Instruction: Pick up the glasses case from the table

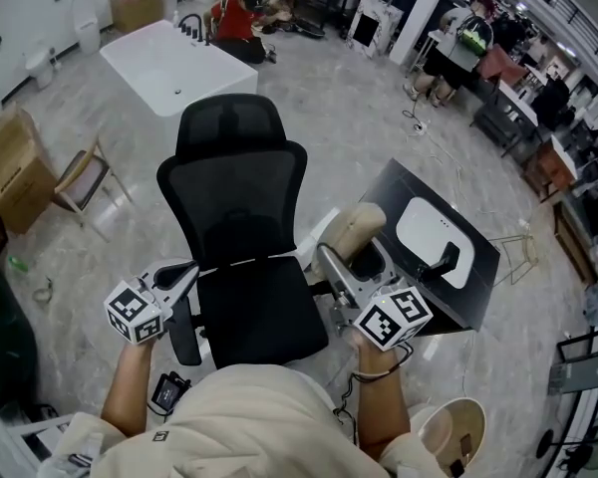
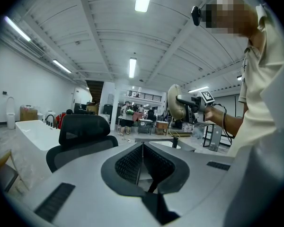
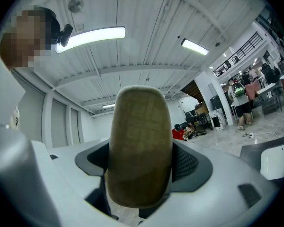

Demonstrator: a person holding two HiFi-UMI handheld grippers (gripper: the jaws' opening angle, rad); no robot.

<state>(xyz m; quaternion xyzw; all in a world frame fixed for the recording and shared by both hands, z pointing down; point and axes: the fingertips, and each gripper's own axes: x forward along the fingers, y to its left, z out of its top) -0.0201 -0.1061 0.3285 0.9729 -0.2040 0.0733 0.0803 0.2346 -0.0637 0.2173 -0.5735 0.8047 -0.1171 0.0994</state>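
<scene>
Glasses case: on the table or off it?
Off. The right gripper clamps the glasses case in its jaws, in the air, clear of the table.

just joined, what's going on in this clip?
A person stands over a black office chair with tongs in each hand. The right tongs are clamped on the tan glasses case, which is off the black table and held up in the air. The left tongs are shut and empty, off to the side.
</scene>
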